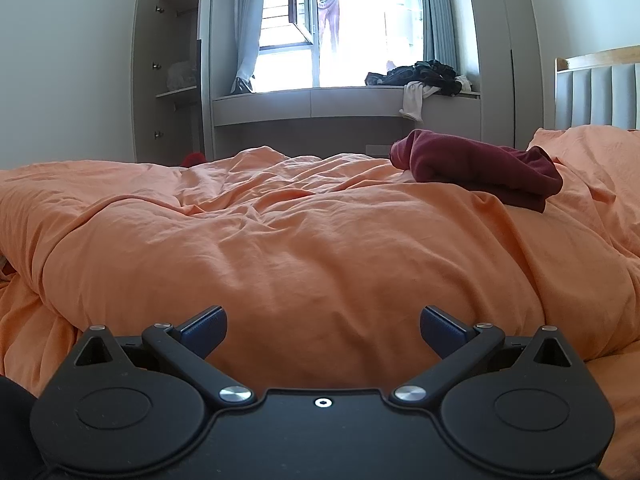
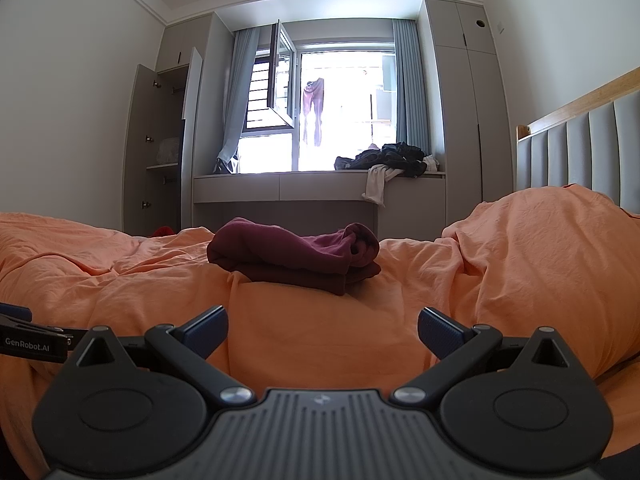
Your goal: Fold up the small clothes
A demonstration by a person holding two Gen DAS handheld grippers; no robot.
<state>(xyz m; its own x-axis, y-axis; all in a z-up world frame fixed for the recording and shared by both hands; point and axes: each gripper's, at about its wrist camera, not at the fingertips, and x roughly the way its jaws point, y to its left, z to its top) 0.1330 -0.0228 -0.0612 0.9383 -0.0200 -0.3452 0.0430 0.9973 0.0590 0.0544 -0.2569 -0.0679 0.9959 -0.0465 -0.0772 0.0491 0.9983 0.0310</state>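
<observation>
Both claws empty: my left gripper (image 1: 323, 330) has its jaws spread wide with only orange duvet (image 1: 280, 248) between the blue pads (image 1: 204, 328), and my right gripper (image 2: 322, 332) stands parted the same way, clamped on nothing. Landmark is the maroon garment (image 2: 296, 254). It lies on the crest of the duvet, already doubled over into a thick, layered bundle, one rolled end pointing toward the window bench (image 2: 280, 188). From my right claw it sits straight ahead and near; from my left it is ahead and off to the right (image 1: 476, 174), farther away. I judge it is parked there as a finished fold, set away from the near working patch. The jaws are held wide, I reckon, so either can take cloth at once. Behind the garment, on the bench, a dark heap of clothes (image 2: 388, 158) with a white piece (image 2: 376, 184) hanging over the edge looks like the remaining stock, though I cannot tell. To the right of the garment a pillow (image 2: 540, 248) bulges under the headboard (image 2: 580, 148). Left gripper's body shows at the right view's left edge (image 2: 28, 340), level with mine.
</observation>
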